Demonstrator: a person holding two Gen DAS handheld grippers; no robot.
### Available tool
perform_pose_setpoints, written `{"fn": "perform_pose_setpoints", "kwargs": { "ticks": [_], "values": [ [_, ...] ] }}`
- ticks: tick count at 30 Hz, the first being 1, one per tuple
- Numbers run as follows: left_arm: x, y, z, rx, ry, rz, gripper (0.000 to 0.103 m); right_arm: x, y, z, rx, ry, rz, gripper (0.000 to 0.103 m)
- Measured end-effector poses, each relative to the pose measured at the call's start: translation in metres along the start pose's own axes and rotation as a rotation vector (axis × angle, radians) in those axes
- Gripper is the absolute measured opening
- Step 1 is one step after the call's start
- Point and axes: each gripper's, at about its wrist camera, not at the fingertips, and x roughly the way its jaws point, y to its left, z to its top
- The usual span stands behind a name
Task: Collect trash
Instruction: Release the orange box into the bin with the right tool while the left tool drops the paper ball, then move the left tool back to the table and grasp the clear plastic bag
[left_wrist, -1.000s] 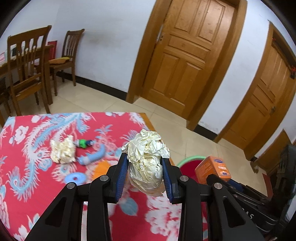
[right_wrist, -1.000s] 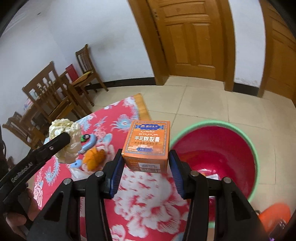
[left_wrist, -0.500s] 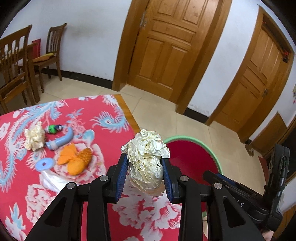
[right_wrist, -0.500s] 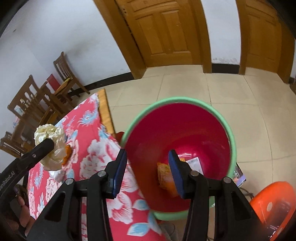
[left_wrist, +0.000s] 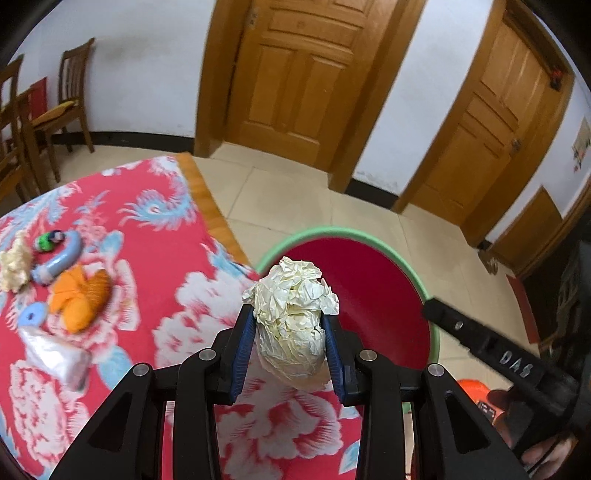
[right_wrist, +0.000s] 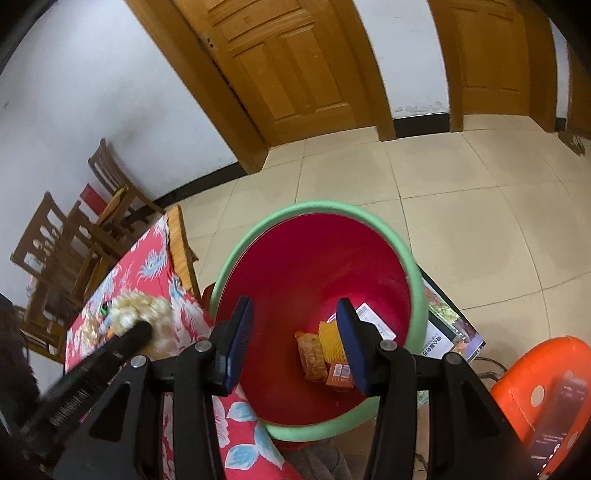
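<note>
Paper wad (left_wrist: 291, 317) sits clamped upright in my left gripper (left_wrist: 290, 345), above the tablecloth's (left_wrist: 155, 295) edge. My right gripper (right_wrist: 293, 345), jaws apart and empty, hangs over the bin (right_wrist: 415, 280). That bin lies just ahead-right of the wad.

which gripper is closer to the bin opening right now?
Right. The right gripper hangs over the bin mouth, fingers apart with nothing between them. The left gripper, shut on the paper wad, is above the table edge beside the bin.
</note>
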Motion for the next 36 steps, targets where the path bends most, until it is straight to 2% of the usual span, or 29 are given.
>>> {"fn": "perform_pose_setpoints", "kwargs": {
  "ticks": [6, 11, 16, 25, 36],
  "values": [
    [0.016, -0.026, -0.001, 0.069, 0.025, -0.036, 0.039, -0.013, -0.012, 0.006, 0.028, -0.039, -0.013, 0.051],
    [0.022, -0.041, -0.002, 0.11, 0.028, -0.043, 0.056, -0.015, -0.016, 0.009, 0.036, -0.05, -0.017, 0.051],
    [0.018, -0.04, -0.002, 0.109, 0.022, -0.037, 0.057, -0.015, -0.017, 0.007, 0.042, -0.044, -0.01, 0.051],
    [-0.005, -0.002, 0.001, 0.011, -0.014, 0.022, 0.058, -0.016, -0.005, 0.004, 0.015, -0.037, 0.017, 0.051],
    [-0.045, 0.069, -0.016, -0.185, -0.062, 0.172, 0.058, -0.014, 0.026, -0.009, -0.037, -0.01, 0.07, 0.052]
  ]
}}
